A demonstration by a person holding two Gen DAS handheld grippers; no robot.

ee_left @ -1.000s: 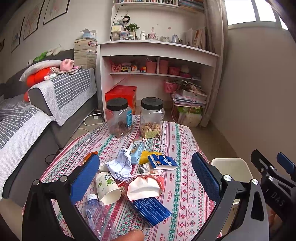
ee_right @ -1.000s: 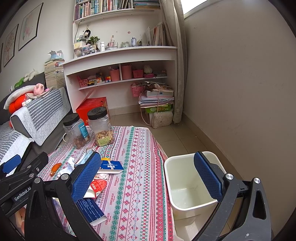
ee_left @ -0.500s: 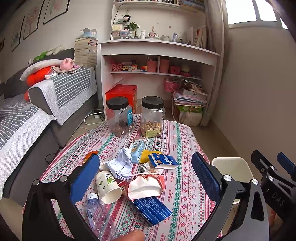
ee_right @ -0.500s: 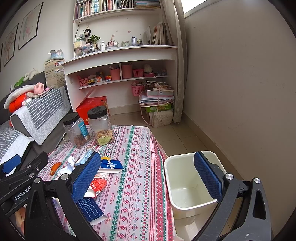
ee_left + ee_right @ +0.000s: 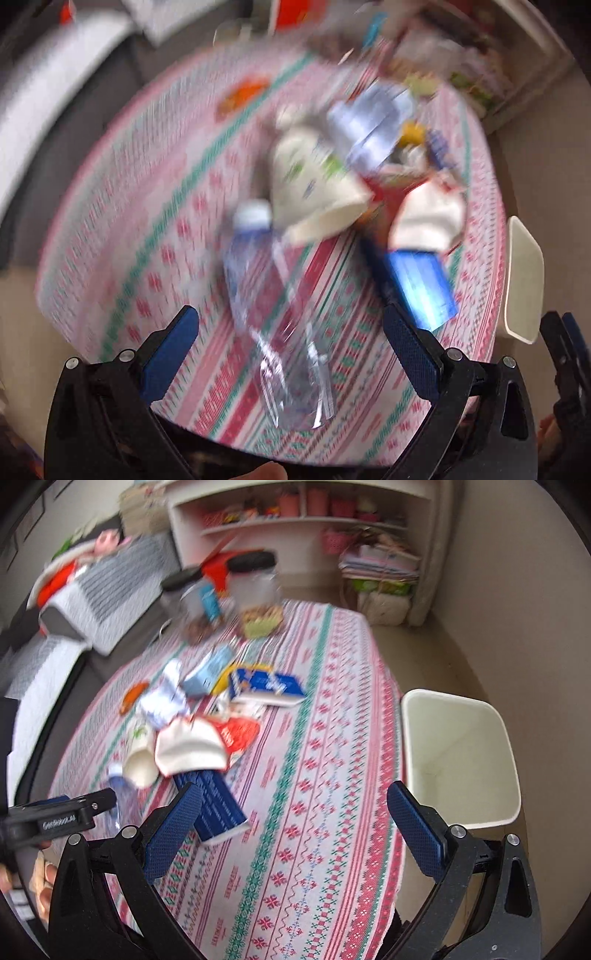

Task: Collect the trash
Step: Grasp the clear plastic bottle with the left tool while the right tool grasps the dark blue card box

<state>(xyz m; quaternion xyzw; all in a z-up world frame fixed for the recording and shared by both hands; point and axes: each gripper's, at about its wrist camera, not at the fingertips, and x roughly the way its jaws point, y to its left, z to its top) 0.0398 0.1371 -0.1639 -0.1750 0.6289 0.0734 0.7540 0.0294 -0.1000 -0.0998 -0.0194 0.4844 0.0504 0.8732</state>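
The left wrist view looks steeply down from close above the near edge of the round table in its pink, red and green patterned cloth point(image 5: 155, 236), heavily blurred. The right wrist view sits higher and further right, tilted down across the same cloth point(image 5: 317, 812) toward the white shelving unit point(image 5: 295, 524). Both share the litter pile and the cream plastic bin point(image 5: 524, 280) point(image 5: 458, 757).

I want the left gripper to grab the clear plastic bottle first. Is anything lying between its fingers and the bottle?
Nothing visible does. The left gripper is open, and the plastic bottle lies on the tablecloth right ahead between its fingers. The paper cup lies beyond, at the bottle's capped end.
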